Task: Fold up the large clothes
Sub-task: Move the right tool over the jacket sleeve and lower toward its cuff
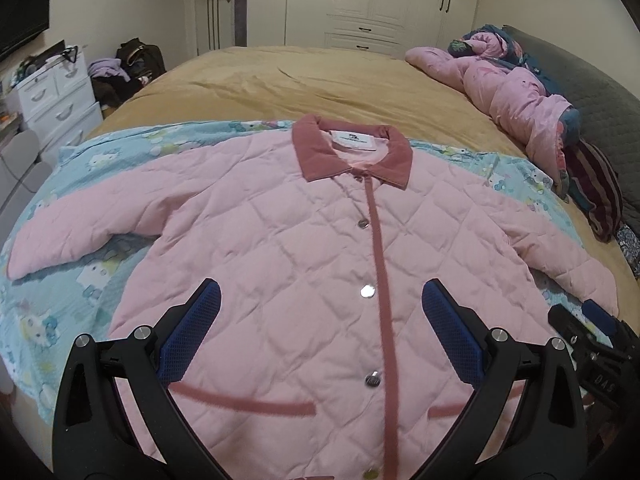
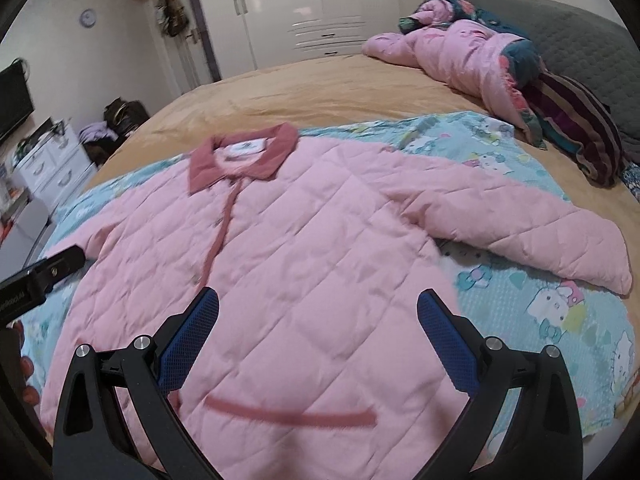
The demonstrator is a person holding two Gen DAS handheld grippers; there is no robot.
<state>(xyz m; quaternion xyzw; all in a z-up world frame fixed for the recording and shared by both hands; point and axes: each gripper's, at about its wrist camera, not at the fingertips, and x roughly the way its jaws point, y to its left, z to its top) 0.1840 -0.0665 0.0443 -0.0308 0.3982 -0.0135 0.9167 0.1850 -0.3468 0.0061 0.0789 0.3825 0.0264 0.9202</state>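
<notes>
pink quilted jacket (image 1: 304, 248) with dusty-rose collar lies flat, front up, sleeves spread, on light-blue cartoon-print sheet (image 1: 72, 280) over tan bed (image 1: 304, 76). left gripper (image 1: 320, 332) and right gripper (image 2: 318, 334) both above hem, jaws apart, empty.

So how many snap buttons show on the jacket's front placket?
5 on the jacket: under the collar, upper chest, mid chest, above the pocket line, hem. More may be hidden.
</notes>
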